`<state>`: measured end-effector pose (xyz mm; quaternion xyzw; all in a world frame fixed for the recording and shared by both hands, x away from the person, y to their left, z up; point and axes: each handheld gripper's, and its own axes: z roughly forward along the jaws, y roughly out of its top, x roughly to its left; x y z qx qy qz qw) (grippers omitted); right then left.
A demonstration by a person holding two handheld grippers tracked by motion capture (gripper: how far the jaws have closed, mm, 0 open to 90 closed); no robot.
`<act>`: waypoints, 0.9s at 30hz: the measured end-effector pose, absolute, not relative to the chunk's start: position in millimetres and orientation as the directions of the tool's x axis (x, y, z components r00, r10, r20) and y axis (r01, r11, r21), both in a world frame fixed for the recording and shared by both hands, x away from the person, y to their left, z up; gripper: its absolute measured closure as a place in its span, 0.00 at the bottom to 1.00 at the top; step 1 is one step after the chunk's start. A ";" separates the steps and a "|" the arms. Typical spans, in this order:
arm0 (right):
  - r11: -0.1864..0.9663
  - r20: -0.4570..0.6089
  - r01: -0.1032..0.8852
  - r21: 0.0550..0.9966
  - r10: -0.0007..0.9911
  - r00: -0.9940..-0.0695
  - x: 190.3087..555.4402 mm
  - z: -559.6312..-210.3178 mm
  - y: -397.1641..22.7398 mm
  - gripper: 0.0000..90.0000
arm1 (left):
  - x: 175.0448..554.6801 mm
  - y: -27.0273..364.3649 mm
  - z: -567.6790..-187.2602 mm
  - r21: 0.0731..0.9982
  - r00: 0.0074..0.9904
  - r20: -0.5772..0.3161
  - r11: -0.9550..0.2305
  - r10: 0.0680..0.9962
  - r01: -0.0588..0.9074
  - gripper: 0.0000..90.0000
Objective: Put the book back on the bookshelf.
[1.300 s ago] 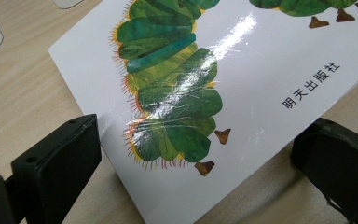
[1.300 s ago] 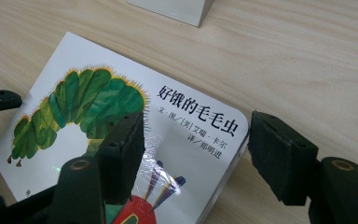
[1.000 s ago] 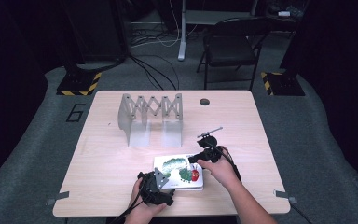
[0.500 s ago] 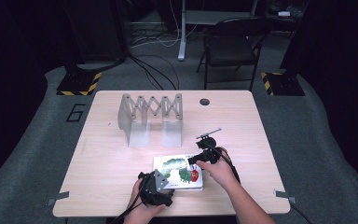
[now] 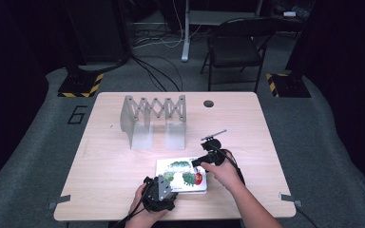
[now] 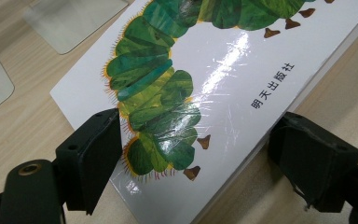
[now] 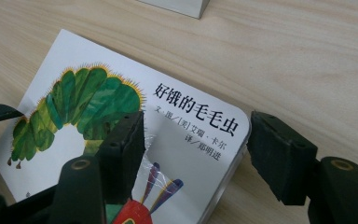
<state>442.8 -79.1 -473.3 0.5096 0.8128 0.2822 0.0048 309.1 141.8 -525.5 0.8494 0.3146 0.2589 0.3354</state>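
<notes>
A white picture book (image 5: 183, 172) with a green caterpillar on its cover lies flat near the table's front edge. My left gripper (image 5: 159, 192) sits at the book's near left corner. In the left gripper view the book (image 6: 205, 79) lies between the jaws of that gripper (image 6: 198, 140). One jaw rests over the cover and the other stands beside the book's edge. These jaws have just been closing around the corner. My right gripper (image 5: 204, 160) is at the book's far right corner. There the gripper (image 7: 198, 140) straddles the title corner of the book (image 7: 121, 116), open, with bare table showing beside one jaw.
A grey accordion-style rack (image 5: 154, 118) stands upright at the back of the table (image 5: 104, 161). A thin metal rod (image 5: 214, 135) lies just beyond my right gripper, and a dark round hole (image 5: 208, 103) sits behind it. A folding chair (image 5: 235, 47) stands past the table.
</notes>
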 end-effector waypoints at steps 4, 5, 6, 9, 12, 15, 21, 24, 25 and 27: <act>0.308 0.315 0.840 0.447 0.825 -0.470 451.6 -478.5 -82.3 0.39 | 308.9 143.0 -526.5 0.740 0.670 0.230 -0.574 0.706 0.351 0.20; 0.308 0.315 0.840 0.447 0.825 -0.470 451.6 -478.5 -82.3 0.39 | 308.8 143.0 -526.6 0.741 0.669 0.229 -0.573 0.707 0.351 0.20; 0.301 0.325 0.843 0.446 0.823 -0.466 453.7 -479.3 -83.7 0.39 | 308.7 143.2 -526.8 0.742 0.669 0.230 -0.572 0.707 0.349 0.20; 0.294 0.356 0.853 0.432 0.814 -0.460 459.3 -482.1 -87.5 0.37 | 308.4 143.8 -527.7 0.749 0.669 0.229 -0.566 0.708 0.344 0.20; 0.290 0.376 0.858 0.423 0.806 -0.457 462.1 -483.9 -88.2 0.37 | 307.9 144.7 -528.2 0.751 0.670 0.232 -0.567 0.705 0.338 0.20; 0.295 0.383 0.860 0.416 0.801 -0.460 463.2 -484.5 -87.0 0.37 | 307.9 144.7 -528.4 0.753 0.671 0.232 -0.567 0.704 0.334 0.20; 0.306 0.395 0.863 0.401 0.793 -0.464 463.9 -485.4 -80.5 0.36 | 307.4 145.0 -528.6 0.754 0.667 0.230 -0.564 0.709 0.338 0.20; 0.314 0.403 0.862 0.398 0.784 -0.472 465.3 -486.9 -78.9 0.36 | 307.3 145.2 -528.9 0.755 0.667 0.231 -0.563 0.708 0.336 0.20; 0.312 0.406 0.863 0.398 0.783 -0.471 465.3 -487.3 -78.0 0.36 | 307.2 145.2 -528.9 0.755 0.667 0.230 -0.563 0.709 0.337 0.20; 0.316 0.409 0.862 0.396 0.780 -0.474 465.5 -487.8 -77.4 0.35 | 307.2 145.2 -529.2 0.757 0.667 0.231 -0.561 0.708 0.334 0.20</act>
